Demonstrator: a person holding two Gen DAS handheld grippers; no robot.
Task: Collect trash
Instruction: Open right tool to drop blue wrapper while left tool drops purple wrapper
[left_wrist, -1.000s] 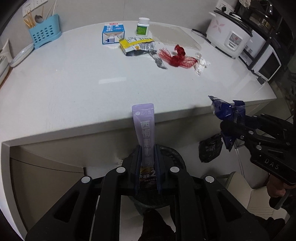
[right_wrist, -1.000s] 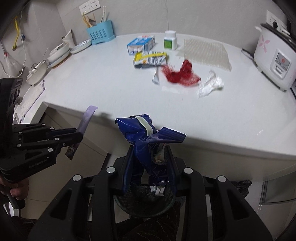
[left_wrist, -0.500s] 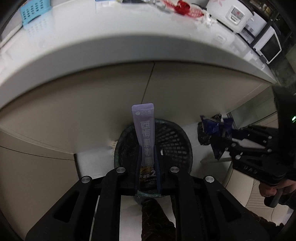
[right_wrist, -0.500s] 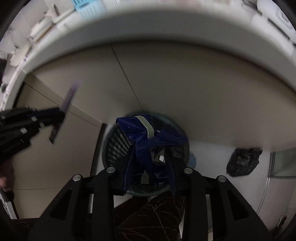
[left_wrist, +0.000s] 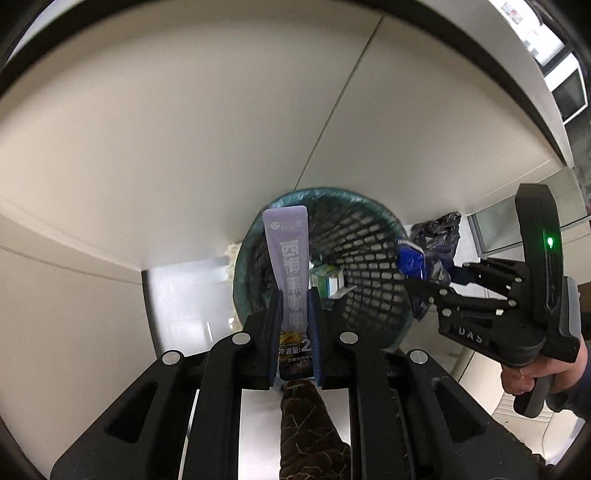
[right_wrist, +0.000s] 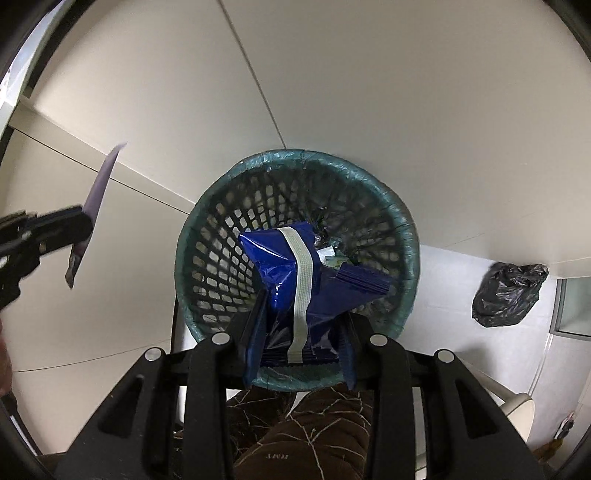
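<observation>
A teal-lined mesh waste bin (right_wrist: 295, 153) stands on the floor against the cabinet front. Directly above its mouth my right gripper (right_wrist: 301, 295) points down with a crumpled blue wrapper (right_wrist: 277, 258) between its jaws, which are opening; the wrapper still touches both pads. My left gripper (left_wrist: 293, 295) is shut on a long purple sachet (left_wrist: 288, 251) over the near left part of the bin (left_wrist: 325, 192). In the left wrist view the right gripper (left_wrist: 417, 284) and blue wrapper (left_wrist: 410, 258) hang over the bin's right rim. Some scraps lie inside the bin.
Beige cabinet doors (right_wrist: 369, 92) rise just behind the bin. A knotted black plastic bag (right_wrist: 506, 295) lies on the floor to the right. The person's brown-trousered legs (right_wrist: 295, 435) stand close in front. A hand (left_wrist: 524, 380) holds the right gripper's handle.
Both grippers have dropped from countertop height to just above the bin, tilting downwards. The table and its litter have left view. Each still carries its piece of trash.
</observation>
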